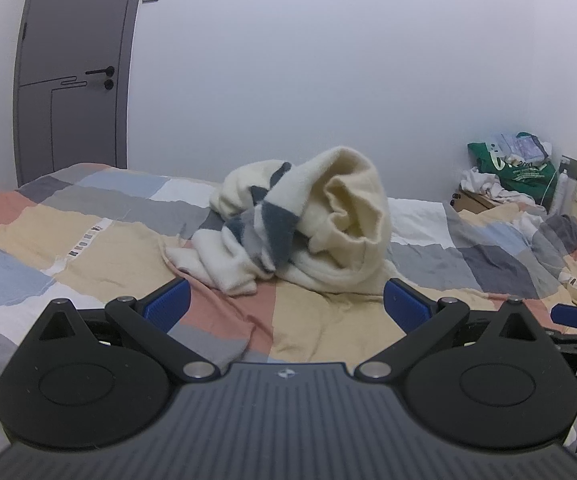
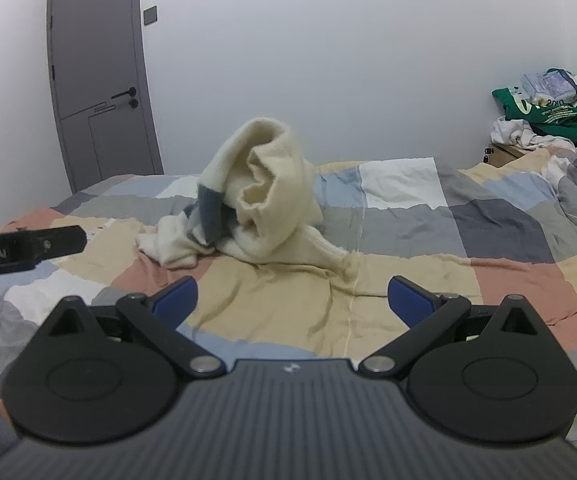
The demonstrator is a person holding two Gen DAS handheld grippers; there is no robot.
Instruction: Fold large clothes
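A cream knitted sweater [image 1: 328, 216] with grey and dark blue patches lies crumpled in a heap on the patchwork bed cover [image 1: 88, 240]. Part of it stands up in a hump, and in the right wrist view the sweater [image 2: 264, 208] has a sleeve trailing to the right. My left gripper [image 1: 286, 300] is open, a short way in front of the heap, holding nothing. My right gripper [image 2: 292, 300] is open too, nearer than the sweater and empty. The right gripper's blue finger [image 1: 572, 317] shows at the right edge of the left wrist view, and the left gripper's body [image 2: 24, 248] shows at the left of the right wrist view.
The bed cover [image 2: 408, 216] is wrinkled, in beige, pink, grey and blue squares. A grey door [image 1: 72, 72] stands shut at the far left. A green bag [image 1: 520, 168] and loose clothes are piled in the far right corner. A white wall runs behind the bed.
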